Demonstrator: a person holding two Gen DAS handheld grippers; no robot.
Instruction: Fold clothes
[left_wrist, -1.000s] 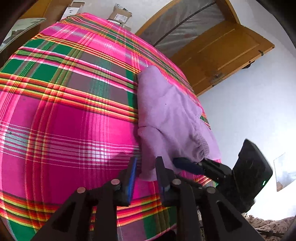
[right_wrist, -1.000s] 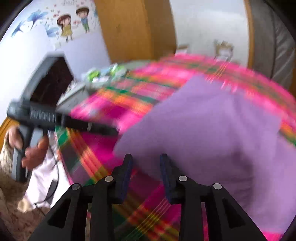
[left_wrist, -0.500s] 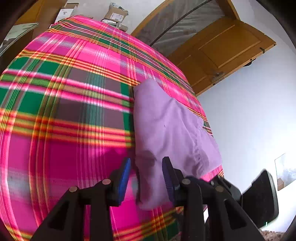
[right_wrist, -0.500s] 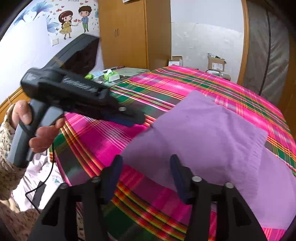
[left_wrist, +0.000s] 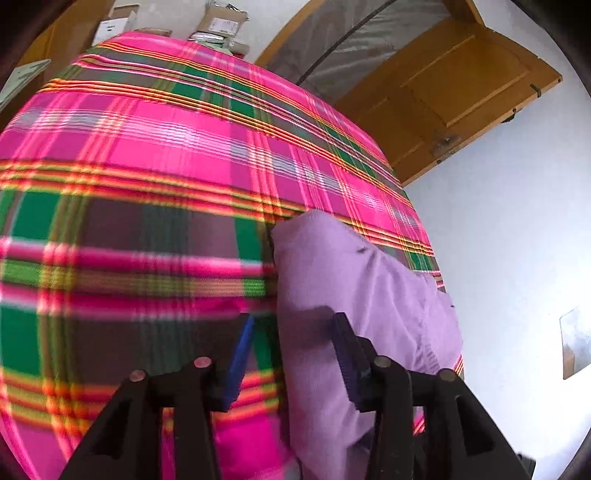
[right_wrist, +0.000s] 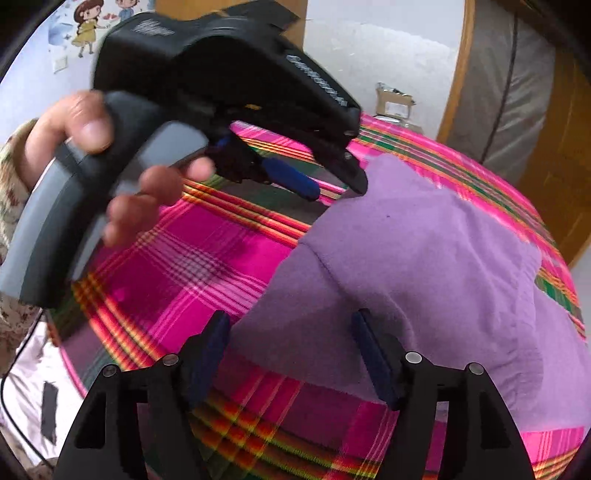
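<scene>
Lettering on the left gripper (right_wrist: 328, 190) casing is too blurred to read; labels on the cardboard boxes (left_wrist: 218, 20) likewise, contents hidden. Purple garment (right_wrist: 424, 266) lies folded on the pink plaid cover (left_wrist: 147, 192), near its edge. Left gripper spread wide over the garment's edge, clasping nothing. Right gripper (right_wrist: 291, 345) equally wide, empty, garment between its fingers.
</scene>
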